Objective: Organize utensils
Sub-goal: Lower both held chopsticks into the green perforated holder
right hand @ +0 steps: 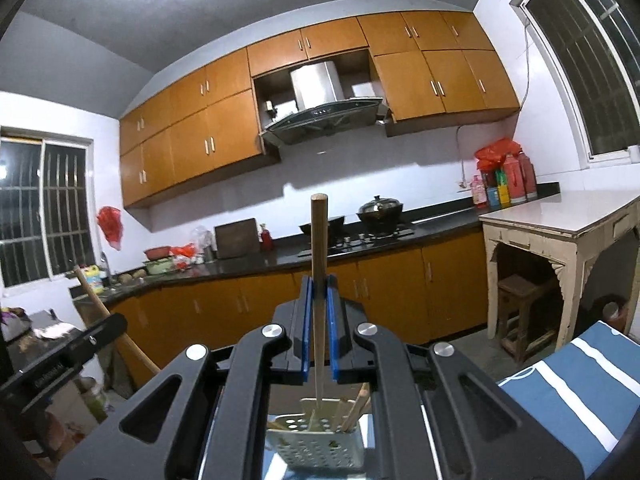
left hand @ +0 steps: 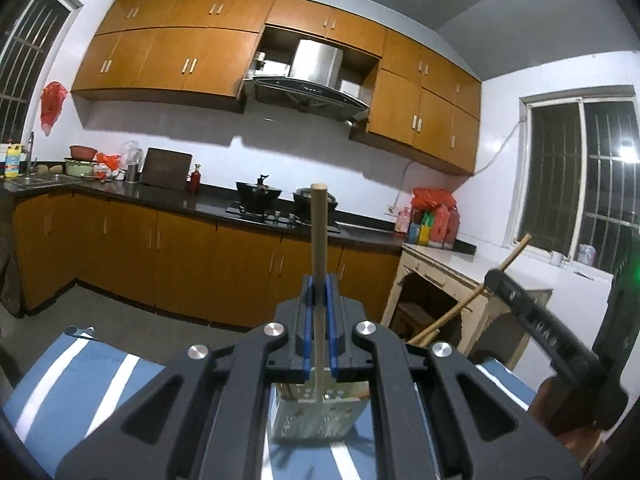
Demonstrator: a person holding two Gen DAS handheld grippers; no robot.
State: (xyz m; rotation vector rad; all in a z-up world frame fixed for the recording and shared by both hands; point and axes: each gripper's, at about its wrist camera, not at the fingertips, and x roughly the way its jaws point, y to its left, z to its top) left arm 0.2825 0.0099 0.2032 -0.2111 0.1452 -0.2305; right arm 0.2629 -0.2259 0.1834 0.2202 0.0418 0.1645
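Observation:
My left gripper (left hand: 319, 292) is shut on a wooden chopstick (left hand: 319, 236) that stands upright, its lower end going down into a pale perforated utensil holder (left hand: 316, 416) below the fingers. My right gripper (right hand: 319, 292) is shut on another wooden chopstick (right hand: 319, 248), also upright, its lower end in the same white perforated holder (right hand: 316, 444), which has several wooden utensils (right hand: 354, 408) in it. The right gripper and its stick show in the left wrist view (left hand: 516, 292) at the right. The left gripper's body (right hand: 68, 356) shows at the left of the right wrist view.
The holder stands on a table with a blue, white-striped cloth (left hand: 80, 376), which also shows in the right wrist view (right hand: 568, 380). Beyond are a dark kitchen counter (left hand: 192, 200) with pots on a stove (left hand: 260, 208), orange cabinets, and a pale side table (right hand: 560, 224) with a stool under it.

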